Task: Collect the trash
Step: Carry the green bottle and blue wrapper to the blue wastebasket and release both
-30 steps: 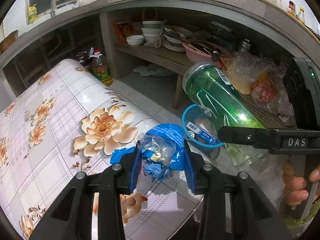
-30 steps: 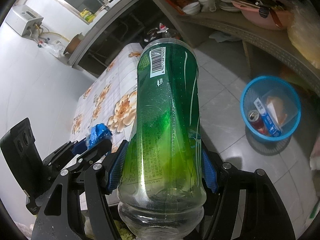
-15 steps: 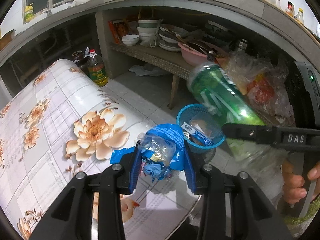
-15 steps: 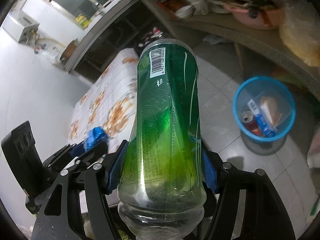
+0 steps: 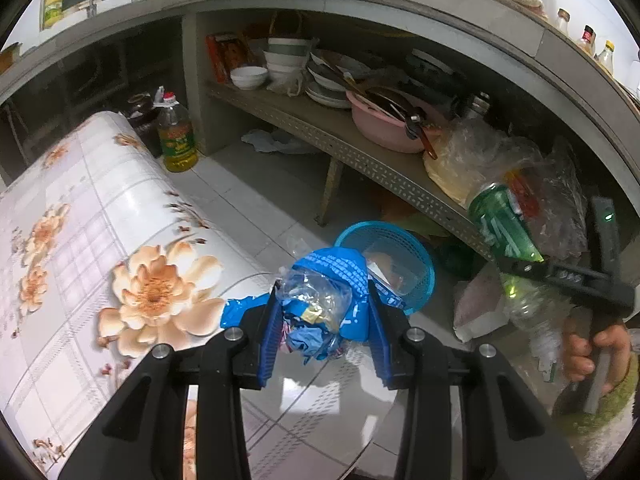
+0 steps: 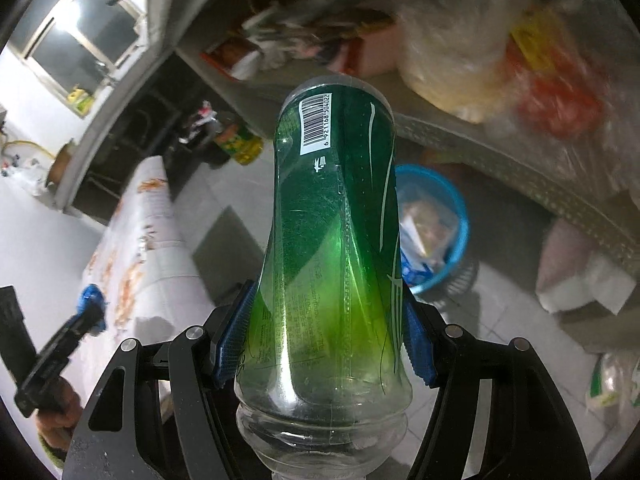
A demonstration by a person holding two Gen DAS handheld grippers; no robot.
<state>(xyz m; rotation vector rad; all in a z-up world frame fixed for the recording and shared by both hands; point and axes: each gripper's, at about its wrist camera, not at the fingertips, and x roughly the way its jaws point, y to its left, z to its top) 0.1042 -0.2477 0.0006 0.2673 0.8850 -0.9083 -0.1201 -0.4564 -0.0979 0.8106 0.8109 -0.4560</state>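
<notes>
My left gripper (image 5: 322, 320) is shut on a crumpled wad of blue and clear plastic wrappers (image 5: 320, 300), held past the table edge above the floor. A blue mesh waste basket (image 5: 416, 260) with some trash inside stands on the floor just beyond it. My right gripper (image 6: 324, 340) is shut on a large green plastic bottle (image 6: 332, 220), pointing forward, over the same blue basket (image 6: 448, 216). The bottle also shows in the left wrist view (image 5: 504, 228), at the right.
A table with a floral cloth (image 5: 80, 272) is at the left. A low shelf (image 5: 320, 132) with bowls, a pink basin and plastic bags runs behind the basket. An oil bottle (image 5: 176, 140) stands on the tiled floor.
Both grippers have moved off the table toward the basket. The basket now lies closer, directly ahead of both loads. The right view has swung to the right and is blurred.
</notes>
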